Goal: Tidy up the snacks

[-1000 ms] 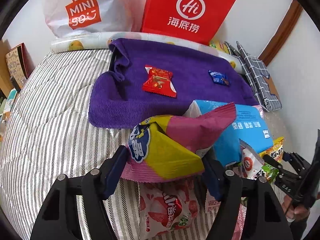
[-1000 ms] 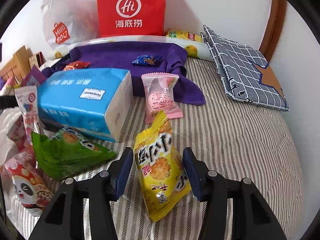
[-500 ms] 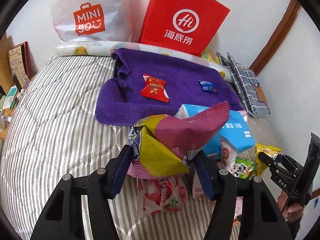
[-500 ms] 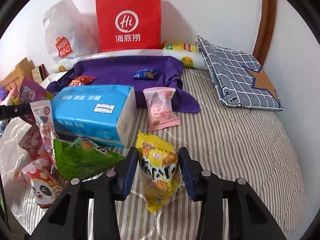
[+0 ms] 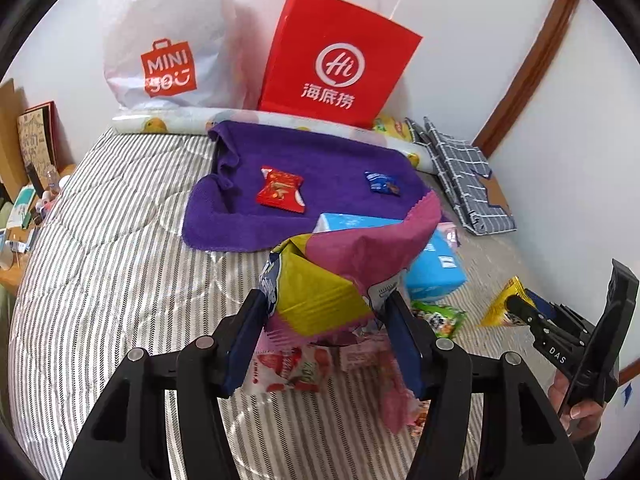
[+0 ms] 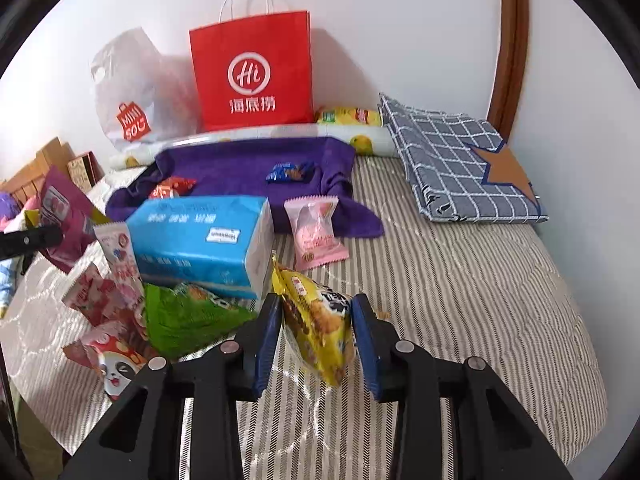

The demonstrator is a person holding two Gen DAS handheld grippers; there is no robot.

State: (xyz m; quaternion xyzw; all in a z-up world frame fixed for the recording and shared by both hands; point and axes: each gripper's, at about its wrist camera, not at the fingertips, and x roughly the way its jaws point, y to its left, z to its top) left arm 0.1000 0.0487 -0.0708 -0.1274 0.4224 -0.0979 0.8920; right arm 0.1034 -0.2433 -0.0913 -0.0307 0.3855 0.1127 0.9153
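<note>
So far two sweets (image 5: pixel 281 189) lie on the purple towel (image 5: pixel 332 160) at twelve o'clock; left gripper (image 5: pixel 328 332) clamps a pink-yellow bag (image 5: pixel 340 276), right gripper (image 6: pixel 314 330) a yellow packet (image 6: pixel 316 320); several snacks (image 6: pixel 188 316) remain.

Domestic bedroom. Indicators: a bed with a striped quilt (image 6: pixel 460 280), a folded checked pillowcase (image 6: pixel 452 160) against the white wall, wooden door trim (image 6: pixel 512 40), shopping bags (image 6: pixel 252 72) at the bed's head, and a cluttered bedside shelf (image 5: pixel 24 208).
</note>
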